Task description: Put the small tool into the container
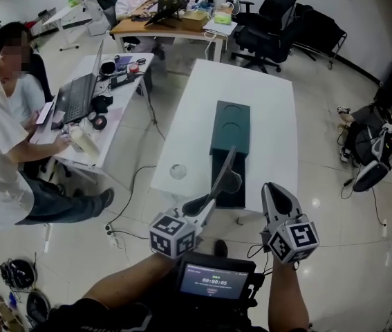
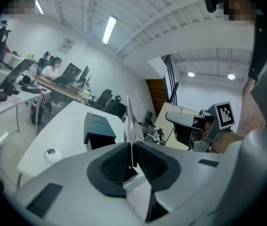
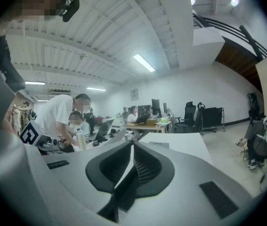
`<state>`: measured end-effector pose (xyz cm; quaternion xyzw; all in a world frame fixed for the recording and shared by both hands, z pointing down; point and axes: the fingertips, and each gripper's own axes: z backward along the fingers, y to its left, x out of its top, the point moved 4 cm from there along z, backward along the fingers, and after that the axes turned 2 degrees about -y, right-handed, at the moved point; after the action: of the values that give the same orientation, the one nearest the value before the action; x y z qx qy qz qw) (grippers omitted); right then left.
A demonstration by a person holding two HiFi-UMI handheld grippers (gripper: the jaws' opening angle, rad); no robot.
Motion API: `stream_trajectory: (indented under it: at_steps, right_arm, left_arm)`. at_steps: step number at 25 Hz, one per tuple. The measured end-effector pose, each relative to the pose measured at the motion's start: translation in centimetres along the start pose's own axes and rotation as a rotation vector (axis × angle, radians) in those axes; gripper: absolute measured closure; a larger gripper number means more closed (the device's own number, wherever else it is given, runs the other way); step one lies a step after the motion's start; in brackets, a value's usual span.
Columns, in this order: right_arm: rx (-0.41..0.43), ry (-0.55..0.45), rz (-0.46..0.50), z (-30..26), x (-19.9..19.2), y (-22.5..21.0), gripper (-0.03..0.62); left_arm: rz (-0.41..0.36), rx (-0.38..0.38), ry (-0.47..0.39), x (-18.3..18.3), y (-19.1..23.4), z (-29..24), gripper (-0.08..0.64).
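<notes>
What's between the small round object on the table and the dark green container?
Nothing but bare white table lies between the small round object and the dark green container. That shows in the head view and the left gripper view.

- Thin flat grey strip tool (image 1: 223, 175) (image 2: 129, 126): gripped at its lower end between the closed jaws of the left gripper (image 1: 206, 200). It is held edge-on, tilted up and forward above the white table (image 1: 272, 116), and is clear of the container.
- Dark green rectangular box container (image 1: 230, 124) (image 2: 97, 125): laid lengthwise at the middle of the table. Two round recesses are seen in its top. The near end is darker; whether it is open cannot be told.
</notes>
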<state>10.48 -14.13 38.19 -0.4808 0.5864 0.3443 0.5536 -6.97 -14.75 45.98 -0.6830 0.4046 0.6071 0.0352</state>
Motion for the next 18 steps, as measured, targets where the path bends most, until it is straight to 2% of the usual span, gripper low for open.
stream_trajectory:
  at_steps: [8,15,18]
  right_arm:
    - [0.064,0.007,0.004,-2.6,0.7,-7.6,0.565]
    - [0.07,0.03,-0.028,-4.7,-0.6,-12.9,0.565]
    - [0.078,0.043,-0.032,-5.0,-1.4,-14.0,0.565]
  left_arm:
    - [0.174,0.103,0.063,-3.5,0.9,-6.8,0.499]
    - [0.217,0.249,0.144,-5.7,2.9,-11.2,0.499]
    - [0.259,0.272,0.164,-6.6,3.2,-12.1,0.497]
